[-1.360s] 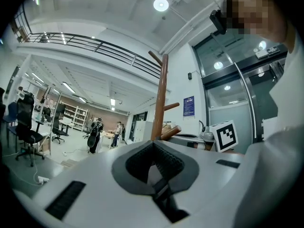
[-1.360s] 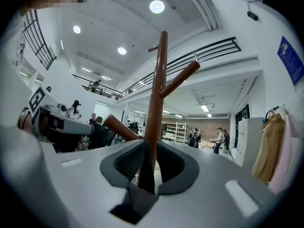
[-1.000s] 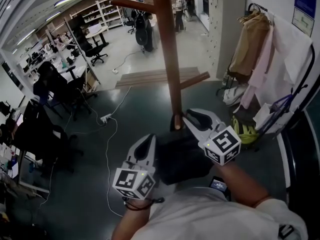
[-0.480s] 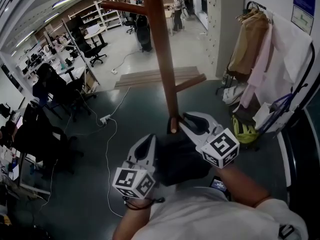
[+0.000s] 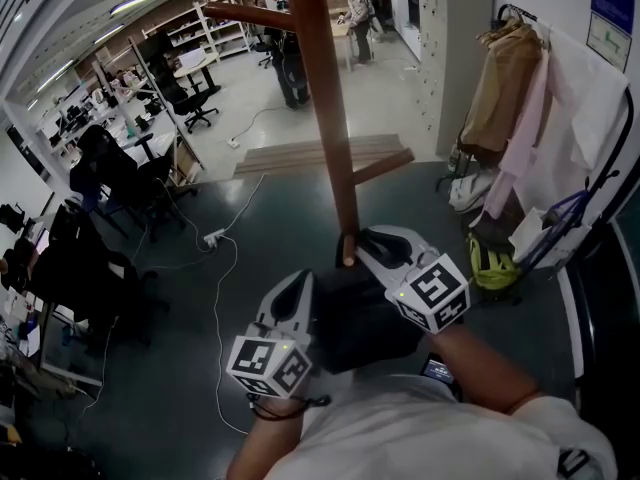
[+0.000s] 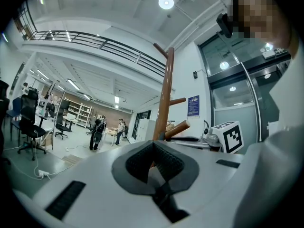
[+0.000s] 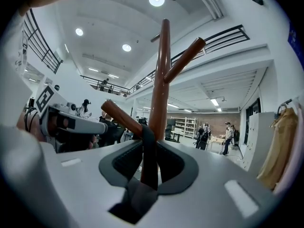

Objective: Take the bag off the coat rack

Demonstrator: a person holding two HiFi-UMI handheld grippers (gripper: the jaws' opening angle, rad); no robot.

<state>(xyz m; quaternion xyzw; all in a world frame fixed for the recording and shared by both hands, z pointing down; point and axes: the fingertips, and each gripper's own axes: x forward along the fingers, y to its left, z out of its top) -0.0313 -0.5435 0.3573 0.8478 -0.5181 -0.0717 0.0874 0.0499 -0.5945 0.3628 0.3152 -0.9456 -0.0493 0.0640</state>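
The brown wooden coat rack point(image 5: 325, 118) rises in front of me, its pole and pegs also in the left gripper view point(image 6: 164, 94) and the right gripper view point(image 7: 161, 70). A black bag point(image 5: 350, 318) hangs low between my two grippers. Its black strap point(image 7: 147, 146) loops over a slanted peg point(image 7: 121, 118) and runs down between the right jaws. My right gripper point(image 5: 372, 248) point(image 7: 148, 175) is shut on that strap, right by the peg's end point(image 5: 347, 256). My left gripper point(image 5: 290, 293) point(image 6: 154, 167) is shut beside the bag's left side, and nothing shows between its pads.
A clothes rail with coats point(image 5: 510, 98) and grey lockers point(image 5: 450, 38) stand at the right, a yellow-green item point(image 5: 490, 263) on the floor below. A white cable with a power strip point(image 5: 212, 236) crosses the dark floor. Black chairs point(image 5: 110, 178) crowd the left; people point(image 5: 355, 8) stand far back.
My right gripper has slid a little left and nearer to me, close against the peg's end. The left gripper and the bag have barely moved.
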